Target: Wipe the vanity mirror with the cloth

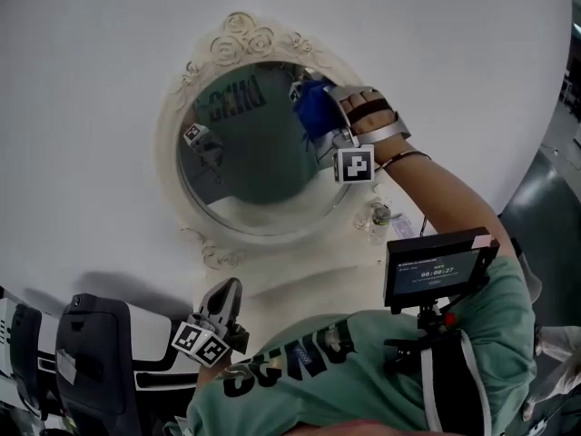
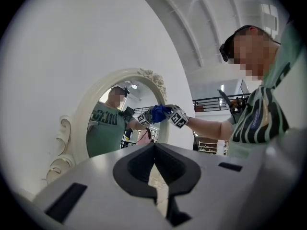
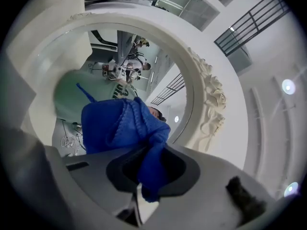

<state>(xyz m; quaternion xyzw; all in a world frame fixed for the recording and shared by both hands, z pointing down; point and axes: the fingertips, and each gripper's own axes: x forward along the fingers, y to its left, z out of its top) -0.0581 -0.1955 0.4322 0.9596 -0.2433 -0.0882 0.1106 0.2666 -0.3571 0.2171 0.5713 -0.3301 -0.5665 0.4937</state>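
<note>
The right gripper (image 1: 329,133) is pressing a blue knitted cloth (image 1: 313,107) against the glass of the oval vanity mirror (image 1: 245,162), up at the glass's upper right, just inside the ornate cream frame (image 1: 241,39). In the right gripper view its fingers (image 3: 192,169) are clamping down on the cloth. A fold is pinched in the narrow gap between them, and the rest is bunching up in front against the glass. The person's right hand (image 1: 365,107) is gripping the tool from behind, with the forearm reaching in from the lower right.

The left gripper (image 1: 224,296) is hanging low, close to the person's green shirt (image 1: 300,371) and well apart from the cloth, below the mirror's lower edge. In its own view its fingers (image 2: 129,171) are sitting drawn together to a thin slit, with nothing between them, and they are pointing toward the mirror. The mirror is standing upright against a white wall (image 1: 109,62), and its glass is reflecting the green shirt and the cloth.

A small screen (image 1: 438,267) is riding on a mount at the person's chest, showing a time readout too small to read. A tiny pale object (image 1: 379,214) is sitting by the frame's lower right; what it is cannot be told.
</note>
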